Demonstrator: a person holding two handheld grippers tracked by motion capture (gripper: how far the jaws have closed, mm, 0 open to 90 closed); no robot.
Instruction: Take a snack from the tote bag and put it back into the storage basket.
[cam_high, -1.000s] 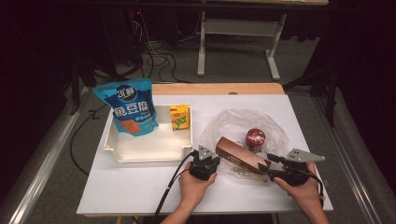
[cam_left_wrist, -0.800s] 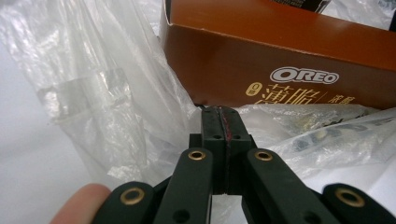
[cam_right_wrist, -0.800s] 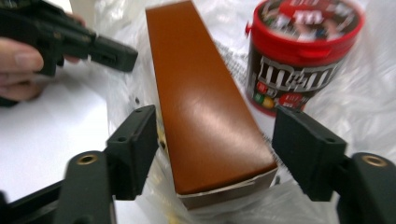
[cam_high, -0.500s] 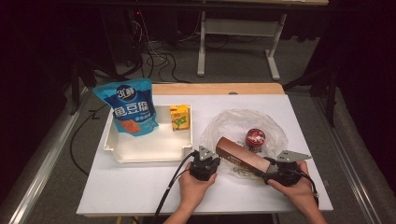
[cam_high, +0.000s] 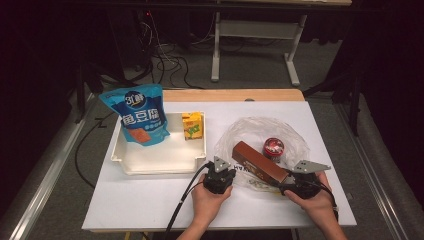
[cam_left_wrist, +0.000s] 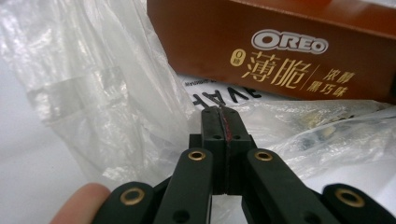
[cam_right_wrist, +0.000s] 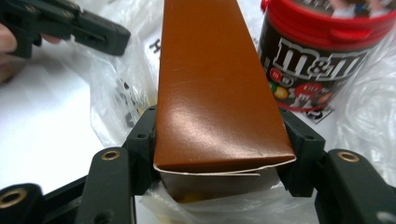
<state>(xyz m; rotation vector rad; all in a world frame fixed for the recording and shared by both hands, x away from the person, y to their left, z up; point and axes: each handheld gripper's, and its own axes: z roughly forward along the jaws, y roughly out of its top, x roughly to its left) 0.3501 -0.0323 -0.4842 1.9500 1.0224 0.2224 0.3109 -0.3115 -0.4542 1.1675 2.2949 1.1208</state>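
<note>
Box: a long, slim brown cardboard Oreo box (cam_high: 260, 164) with gold Chinese lettering and a white Oreo logo on its side (cam_left_wrist: 289, 60).
Box axis: in the high view its long axis runs diagonally, from the upper left end near the middle of the tabletop down to the lower right end at the right claw.
Box tilt: the near end sits between the right claw's jaws; the far end points away toward the white tray (cam_high: 160, 160). Whether it rests on the bag or is lifted I cannot tell.
Box look: glossy plain brown top face (cam_right_wrist: 215, 93), a white flap edge showing at the near end, corners sharp and undented.
Box place: on the crumpled clear plastic bag (cam_high: 250, 131) at the right of the white tabletop (cam_high: 150, 200), just beside a red-lidded round M&M's tub (cam_high: 273, 148).
Right claw (cam_right_wrist: 217, 140): jaws clamped on the box's near end, one pad on each long side; they have just been closing on it.
Left claw (cam_left_wrist: 223, 126): jaws pressed together, pinching a fold of the clear plastic bag just below the box's lettered side.
Tray: holds a blue snack pouch (cam_high: 137, 116) standing upright and a small yellow carton (cam_high: 192, 125).
</note>
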